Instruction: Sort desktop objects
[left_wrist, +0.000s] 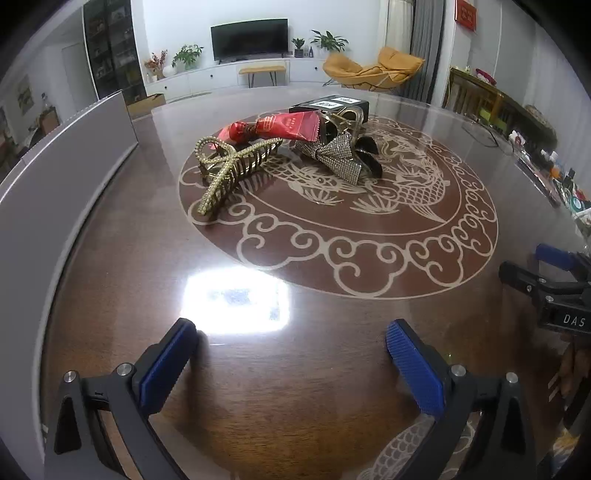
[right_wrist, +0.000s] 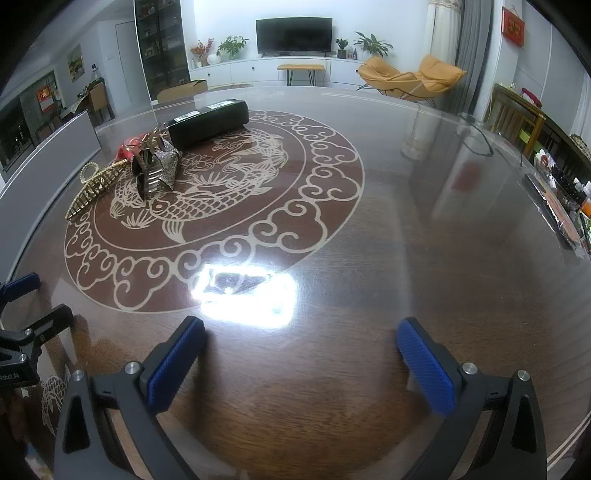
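A cluster of small items lies on the dark wooden table (left_wrist: 295, 369) over its carp medallion. A gold rhinestone claw hair clip (left_wrist: 231, 168) lies at the near left. Behind it are red snack packets (left_wrist: 284, 125), a rhinestone bow clip (left_wrist: 332, 157) and a black box (left_wrist: 332, 107). From the right wrist view the gold clip (right_wrist: 96, 186), bow clip (right_wrist: 159, 171) and black box (right_wrist: 208, 122) sit far left. My left gripper (left_wrist: 291, 343) is open and empty, well short of the pile. My right gripper (right_wrist: 301, 339) is open and empty over bare table.
A grey-white panel (left_wrist: 66, 177) stands along the table's left edge. Cluttered shelves (left_wrist: 554, 170) run past the right edge. A bright lamp reflection (left_wrist: 236, 299) glares on the glass top. Beyond the table are a television, plants and orange chairs.
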